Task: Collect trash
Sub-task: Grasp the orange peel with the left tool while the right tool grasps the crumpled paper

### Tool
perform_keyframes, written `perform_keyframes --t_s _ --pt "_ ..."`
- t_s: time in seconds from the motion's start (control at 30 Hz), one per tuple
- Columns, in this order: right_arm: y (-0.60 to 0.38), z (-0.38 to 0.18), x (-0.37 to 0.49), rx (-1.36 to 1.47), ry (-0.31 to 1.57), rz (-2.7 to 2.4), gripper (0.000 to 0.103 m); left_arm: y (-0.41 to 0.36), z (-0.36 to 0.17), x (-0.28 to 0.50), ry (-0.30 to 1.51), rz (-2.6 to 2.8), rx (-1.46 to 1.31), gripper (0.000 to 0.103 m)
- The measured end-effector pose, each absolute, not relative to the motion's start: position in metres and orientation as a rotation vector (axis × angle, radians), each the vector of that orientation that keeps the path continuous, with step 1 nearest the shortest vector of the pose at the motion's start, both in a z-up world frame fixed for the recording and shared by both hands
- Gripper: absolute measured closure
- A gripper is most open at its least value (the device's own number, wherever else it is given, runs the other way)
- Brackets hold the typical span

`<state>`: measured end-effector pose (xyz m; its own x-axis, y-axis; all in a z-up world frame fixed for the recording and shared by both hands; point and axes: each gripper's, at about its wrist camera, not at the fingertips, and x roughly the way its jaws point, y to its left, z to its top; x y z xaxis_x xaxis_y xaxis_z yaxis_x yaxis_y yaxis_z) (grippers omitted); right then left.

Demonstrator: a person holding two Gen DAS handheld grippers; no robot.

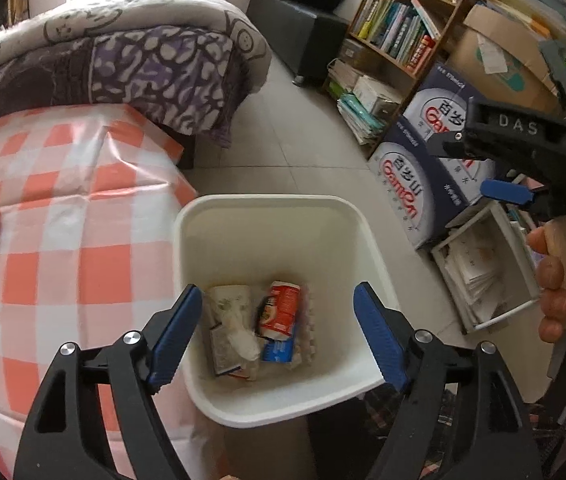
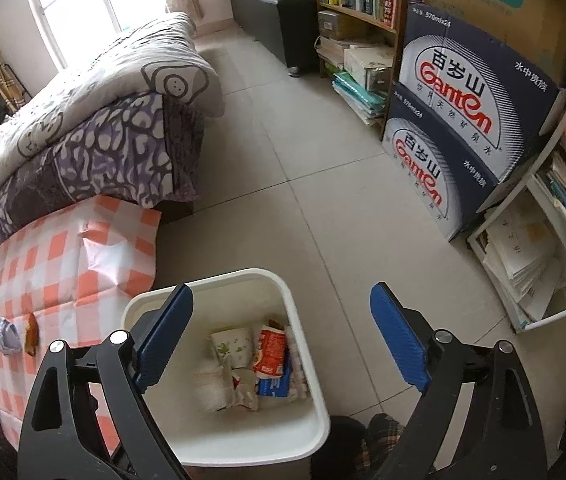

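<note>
Below the jaws of both grippers, the white bin (image 1: pixel 275 216) is holding wrappers (image 2: pixel 269 350), and the left gripper (image 1: pixel 279 332) and right gripper (image 2: pixel 283 332) are hanging wide open, gripping nothing. Going back well likely means reaching left of the jaws for the orange scrap (image 2: pixel 31 334) and crumpled lilac piece (image 2: pixel 5 336) on the checked cloth (image 1: pixel 63 184); what they are is staying unclear.

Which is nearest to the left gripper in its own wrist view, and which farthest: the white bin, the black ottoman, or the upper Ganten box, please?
1. White bin, directly below the left gripper.
2. Upper Ganten box, on the right, on the lower box.
3. Black ottoman, at the far wall beside the bookshelf.
</note>
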<state>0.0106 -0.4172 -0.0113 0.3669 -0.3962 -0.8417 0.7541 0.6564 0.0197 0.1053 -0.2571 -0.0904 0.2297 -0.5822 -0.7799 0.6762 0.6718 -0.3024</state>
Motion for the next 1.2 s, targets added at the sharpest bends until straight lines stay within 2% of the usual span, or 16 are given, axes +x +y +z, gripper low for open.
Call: perform_keyframes --t_s 0.17,0.37,0.57,0.9,0.97,1.0,1.07,1.2 --pt "-0.410 -0.015 0.018 0.469 0.937 -0.742 0.014 -0.238 -0.092 0.135 1.003 -0.693 0.190 0.026" --pt "-0.397 -0.019 0.031 0.507 0.949 -0.685 0.014 -0.191 -0.118 0.202 1.016 -0.440 0.302 0.026" --pt "-0.379 -0.021 0.051 0.472 0.967 -0.641 0.011 -0.139 -0.144 0.264 1.042 -0.252 0.271 0.026" --pt "-0.359 -0.031 0.070 0.413 1.011 -0.622 0.010 -0.108 -0.179 0.318 1.127 -0.213 0.169 0.029" --pt "-0.355 -0.032 0.073 0.409 1.015 -0.619 0.010 -0.105 -0.186 0.317 1.163 -0.236 0.128 0.049" --pt "-0.353 -0.033 0.074 0.407 1.017 -0.616 0.010 -0.101 -0.186 0.314 1.162 -0.252 0.099 0.053" --pt "-0.350 -0.034 0.076 0.403 1.020 -0.613 0.010 -0.098 -0.184 0.306 1.163 -0.256 0.096 0.084" --pt "-0.338 -0.039 0.084 0.391 1.032 -0.603 0.010 -0.083 -0.176 0.290 1.208 -0.257 0.064 0.088"
